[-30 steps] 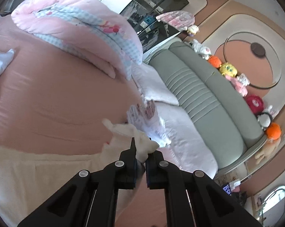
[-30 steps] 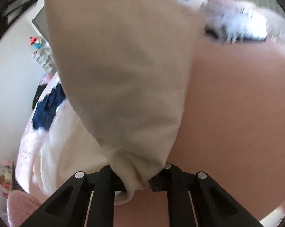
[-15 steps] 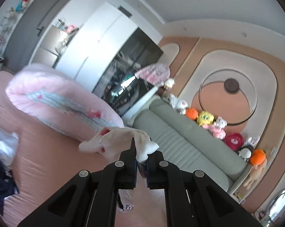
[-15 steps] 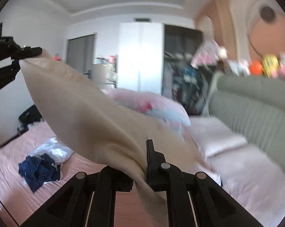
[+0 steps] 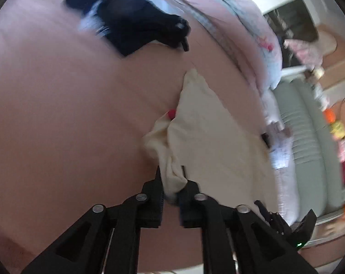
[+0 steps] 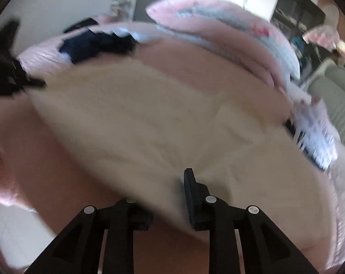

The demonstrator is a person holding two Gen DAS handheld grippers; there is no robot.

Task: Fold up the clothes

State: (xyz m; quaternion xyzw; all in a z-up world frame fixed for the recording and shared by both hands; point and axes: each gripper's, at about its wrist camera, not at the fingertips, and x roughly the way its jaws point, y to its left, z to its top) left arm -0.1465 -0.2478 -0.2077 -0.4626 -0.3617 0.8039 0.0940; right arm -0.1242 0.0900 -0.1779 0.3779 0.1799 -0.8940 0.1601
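A cream garment (image 5: 215, 137) lies spread over the pink bed sheet (image 5: 69, 114), with a small red mark at its folded edge. My left gripper (image 5: 172, 177) is shut on a bunched corner of it, low over the bed. In the right wrist view the same cream garment (image 6: 138, 118) fills the middle, blurred. My right gripper (image 6: 175, 180) is shut on its near edge; the cloth drapes over and hides the left finger. The left gripper (image 6: 10, 75) shows as a black shape at the garment's far left corner.
A heap of dark navy clothes (image 5: 131, 20) lies further up the bed, and a pink and blue quilt (image 5: 231, 25) is rolled behind it. White patterned cloth (image 6: 314, 134) sits at the garment's right end. A green padded headboard (image 5: 309, 141) with soft toys runs along the right.
Both grippers lifted the cream garment high into the air half a second ago, then swung it down; it now lies spread on the bed, still held at two corners.
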